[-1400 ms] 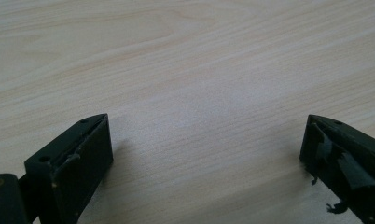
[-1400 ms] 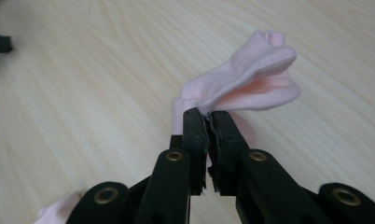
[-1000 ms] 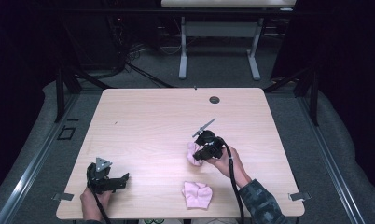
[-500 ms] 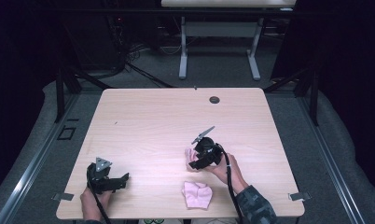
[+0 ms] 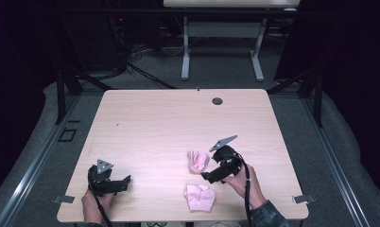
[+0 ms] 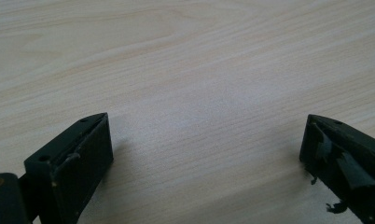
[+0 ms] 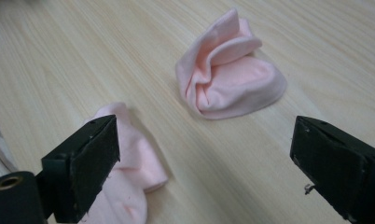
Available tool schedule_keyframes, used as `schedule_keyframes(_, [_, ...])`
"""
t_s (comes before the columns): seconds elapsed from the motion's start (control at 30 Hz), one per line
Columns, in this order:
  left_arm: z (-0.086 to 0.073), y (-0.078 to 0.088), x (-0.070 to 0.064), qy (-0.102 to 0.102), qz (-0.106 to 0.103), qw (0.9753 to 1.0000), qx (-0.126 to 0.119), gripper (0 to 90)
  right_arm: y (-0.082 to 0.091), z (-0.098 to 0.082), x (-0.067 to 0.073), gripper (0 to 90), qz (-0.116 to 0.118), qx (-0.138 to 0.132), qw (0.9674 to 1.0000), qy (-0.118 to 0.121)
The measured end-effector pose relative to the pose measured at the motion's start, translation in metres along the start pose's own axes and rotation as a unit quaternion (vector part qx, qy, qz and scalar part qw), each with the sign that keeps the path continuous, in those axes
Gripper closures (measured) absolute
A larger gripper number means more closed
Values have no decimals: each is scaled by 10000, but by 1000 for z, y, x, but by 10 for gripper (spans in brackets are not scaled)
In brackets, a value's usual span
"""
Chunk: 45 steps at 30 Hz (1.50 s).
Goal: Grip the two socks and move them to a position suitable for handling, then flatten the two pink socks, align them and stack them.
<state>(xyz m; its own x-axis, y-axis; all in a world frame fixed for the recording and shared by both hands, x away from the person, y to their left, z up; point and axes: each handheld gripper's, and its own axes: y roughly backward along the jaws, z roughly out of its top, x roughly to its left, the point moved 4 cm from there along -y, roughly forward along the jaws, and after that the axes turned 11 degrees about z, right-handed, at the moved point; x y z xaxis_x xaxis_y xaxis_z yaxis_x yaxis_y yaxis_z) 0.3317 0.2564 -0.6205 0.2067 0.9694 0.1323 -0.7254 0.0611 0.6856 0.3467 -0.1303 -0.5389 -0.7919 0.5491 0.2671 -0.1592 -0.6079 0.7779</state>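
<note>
Pink cloth pieces: two are present on the surface, both toward the person's right near edge. The bunched pink cloth lies crumpled into a small mound, its folds standing up. The flat pink cloth lies nearer the front edge, just beside the first but apart from it.

Right hand-held gripper: positioned between the two cloths in the high view, to the right of both, carried in the person's right hand. Its jaws have just been opening and now stand wide, with nothing between them. In the right gripper view the bunched pink cloth lies free on the wood ahead of the jaws, untouched, and the flat pink cloth lies beside and partly behind the left-hand jaw; contact there cannot be confirmed.

Left hand-held gripper: rests at the near left corner of the surface, held in the left hand, well apart from both cloths. Its jaws stand wide, with bare wood between them in the left gripper view.

A round dark grommet sits near the far edge.
</note>
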Motion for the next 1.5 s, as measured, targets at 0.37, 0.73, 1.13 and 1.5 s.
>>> schedule_keyframes(0.37, [1, -1, -4, -21, -8, 10000, 36, 7, 8, -29, 21, 123, 29, -109, 9999, 107])
schedule_keyframes(0.73, [7, 16, -40, -287, -160, 9995, -13, 3, -14, -41, 66, 433, 317, 9, 9967, 747])
schedule_keyframes(1.13, [12, 30, -74, -300, -537, 9981, -103, 40, -52, -59, 85, 612, 525, 657, 9880, 1294])
schedule_keyframes(1.5, [12, 34, -86, -314, -708, 9968, -187, 110, -54, -61, 79, 861, 364, 404, 9926, 1087])
